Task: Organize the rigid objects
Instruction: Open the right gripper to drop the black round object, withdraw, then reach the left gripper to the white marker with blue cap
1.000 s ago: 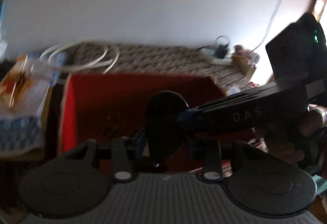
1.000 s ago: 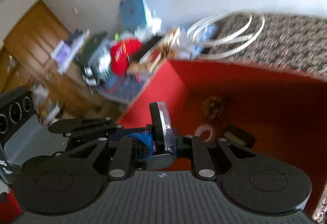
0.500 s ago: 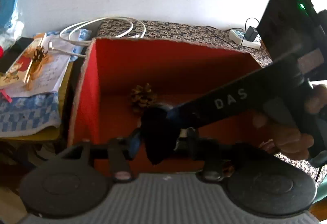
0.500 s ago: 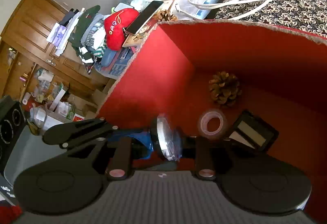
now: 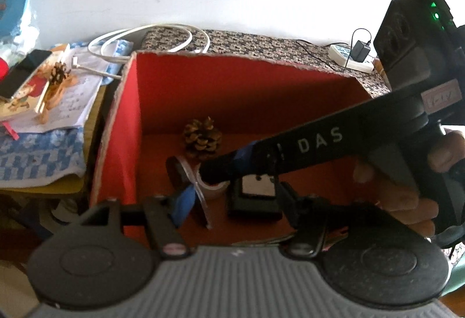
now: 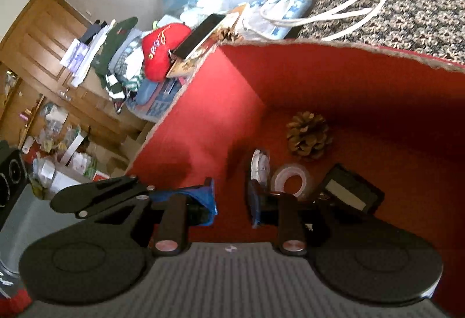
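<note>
Inside the red box (image 6: pixel 203 120), the disc (image 6: pixel 258 165) is seen standing on edge just beyond the parted, empty right tongs (image 6: pixel 231 203), loose between the opening left tongs (image 5: pixel 235 199).

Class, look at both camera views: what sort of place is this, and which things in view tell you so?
Most likely a lived-in room in a home, a bedroom or storeroom. Folded clothes are piled beside a red heart cushion, wooden cupboard doors stand behind them, and a patterned cloth covers the surface behind the red box.
</note>
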`<state>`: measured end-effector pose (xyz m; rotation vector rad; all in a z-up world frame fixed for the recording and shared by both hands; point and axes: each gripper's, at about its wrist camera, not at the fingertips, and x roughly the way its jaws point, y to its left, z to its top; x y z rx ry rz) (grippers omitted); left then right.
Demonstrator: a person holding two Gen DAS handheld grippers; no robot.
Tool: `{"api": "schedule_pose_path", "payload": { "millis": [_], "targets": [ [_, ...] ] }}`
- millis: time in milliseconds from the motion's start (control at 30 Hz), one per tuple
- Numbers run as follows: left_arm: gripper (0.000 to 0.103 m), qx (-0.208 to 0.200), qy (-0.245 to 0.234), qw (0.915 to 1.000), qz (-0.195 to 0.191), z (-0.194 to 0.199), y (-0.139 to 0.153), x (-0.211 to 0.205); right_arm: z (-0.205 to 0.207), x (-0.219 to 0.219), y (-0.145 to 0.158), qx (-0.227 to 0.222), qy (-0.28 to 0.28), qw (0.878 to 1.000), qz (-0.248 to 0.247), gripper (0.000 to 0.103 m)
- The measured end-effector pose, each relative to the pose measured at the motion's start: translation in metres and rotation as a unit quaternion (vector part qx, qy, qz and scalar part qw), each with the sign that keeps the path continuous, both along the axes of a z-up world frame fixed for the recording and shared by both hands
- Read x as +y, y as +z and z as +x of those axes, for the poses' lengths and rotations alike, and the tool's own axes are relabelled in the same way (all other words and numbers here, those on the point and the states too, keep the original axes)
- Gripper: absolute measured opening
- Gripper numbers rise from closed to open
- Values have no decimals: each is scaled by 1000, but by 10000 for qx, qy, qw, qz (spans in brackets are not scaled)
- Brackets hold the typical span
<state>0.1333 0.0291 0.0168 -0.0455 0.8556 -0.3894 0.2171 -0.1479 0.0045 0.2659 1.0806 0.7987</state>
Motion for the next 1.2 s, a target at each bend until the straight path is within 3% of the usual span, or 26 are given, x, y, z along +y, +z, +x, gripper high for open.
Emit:
{"api": "schedule_pose_path", "payload": {
  "millis": [500, 767, 1200],
  "targets": [
    [72, -332, 93, 9994, 63, -29, 18, 0, -32, -1, 17, -1420, -331, 9893, -47, 9],
    [73, -428, 255, 9988, -18, -42, 25, 9, -55, -8, 21, -1825, -480, 9818, -208, 9],
    [77, -618, 188, 9978, 143, -67, 37, 0, -103, -30, 42, -2260, -553, 9724, 152, 10]
  ]
}}
